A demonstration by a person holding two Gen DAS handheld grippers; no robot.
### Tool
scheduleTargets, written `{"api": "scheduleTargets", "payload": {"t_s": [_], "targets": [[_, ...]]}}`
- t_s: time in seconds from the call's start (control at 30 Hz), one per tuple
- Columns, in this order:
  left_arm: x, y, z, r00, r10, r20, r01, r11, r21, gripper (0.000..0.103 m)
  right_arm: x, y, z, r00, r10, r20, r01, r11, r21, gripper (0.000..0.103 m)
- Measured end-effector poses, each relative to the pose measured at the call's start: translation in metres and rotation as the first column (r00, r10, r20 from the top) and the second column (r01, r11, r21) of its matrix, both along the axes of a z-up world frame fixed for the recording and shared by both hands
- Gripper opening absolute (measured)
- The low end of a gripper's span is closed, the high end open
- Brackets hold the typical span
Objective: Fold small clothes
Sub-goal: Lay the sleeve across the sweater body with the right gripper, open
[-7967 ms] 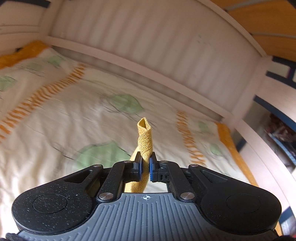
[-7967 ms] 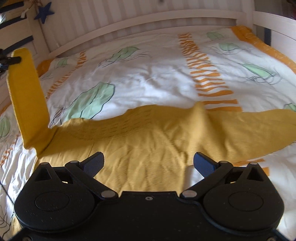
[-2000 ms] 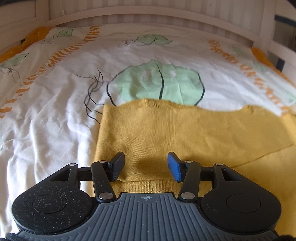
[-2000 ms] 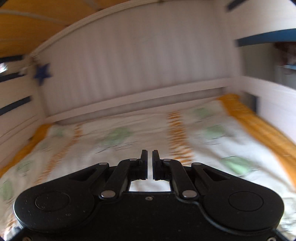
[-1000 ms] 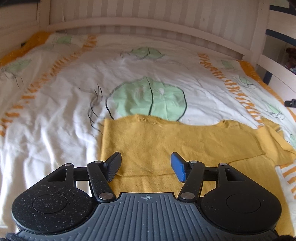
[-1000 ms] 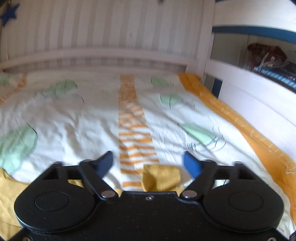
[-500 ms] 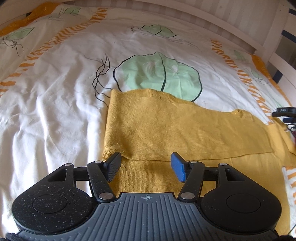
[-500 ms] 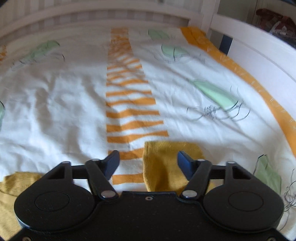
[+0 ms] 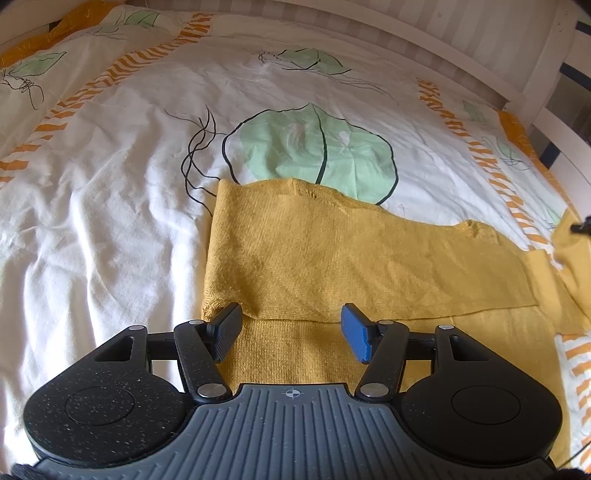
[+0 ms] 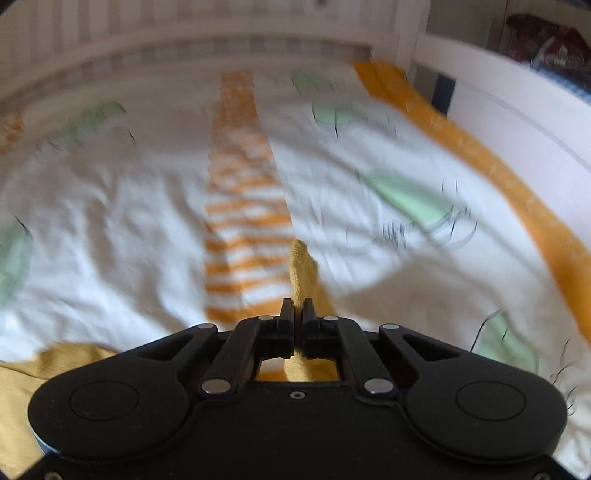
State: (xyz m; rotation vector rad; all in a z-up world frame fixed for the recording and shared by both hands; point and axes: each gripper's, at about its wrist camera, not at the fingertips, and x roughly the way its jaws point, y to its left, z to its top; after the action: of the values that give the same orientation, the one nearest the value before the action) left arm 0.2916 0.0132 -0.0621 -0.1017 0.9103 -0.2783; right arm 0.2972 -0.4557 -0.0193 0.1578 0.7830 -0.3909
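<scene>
A small mustard-yellow knit sweater (image 9: 332,258) lies flat on the bed, its left sleeve folded across the body. My left gripper (image 9: 291,328) is open and empty, hovering just above the folded sleeve's near edge. In the right wrist view my right gripper (image 10: 298,314) is shut on the end of the sweater's other sleeve (image 10: 304,269), which sticks up between the fingers, lifted off the bed. That lifted sleeve (image 9: 572,251) and a tip of the right gripper show at the far right of the left wrist view. The right wrist view is blurred.
The bed has a white duvet (image 9: 110,184) printed with green leaves and orange stripes. A white slatted bed frame (image 9: 406,33) runs along the far side and a white rail (image 10: 517,110) along the right.
My right gripper has closed on the right sleeve end and raised it. My left gripper stayed open over the folded left sleeve and tilted down slightly.
</scene>
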Motion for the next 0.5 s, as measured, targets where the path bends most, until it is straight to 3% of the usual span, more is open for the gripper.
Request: {"api": "scheduleTargets", "payload": {"t_s": [0.27,0.5], "targets": [[0.001,0.009,0.008,0.999,0.009,-0.033,-0.011,0.999,-0.051,0.057,-0.028,0.056,0.095,0.968,0.162,0.194,-0.17,0.985,0.03,0.008],[0.003,0.021,0.017,0.999,0.045,-0.015,-0.046,0.996,-0.074,0.057,-0.028,0.138,0.128,0.893,0.331,0.304,-0.362,0.931,0.049,0.008]]}}
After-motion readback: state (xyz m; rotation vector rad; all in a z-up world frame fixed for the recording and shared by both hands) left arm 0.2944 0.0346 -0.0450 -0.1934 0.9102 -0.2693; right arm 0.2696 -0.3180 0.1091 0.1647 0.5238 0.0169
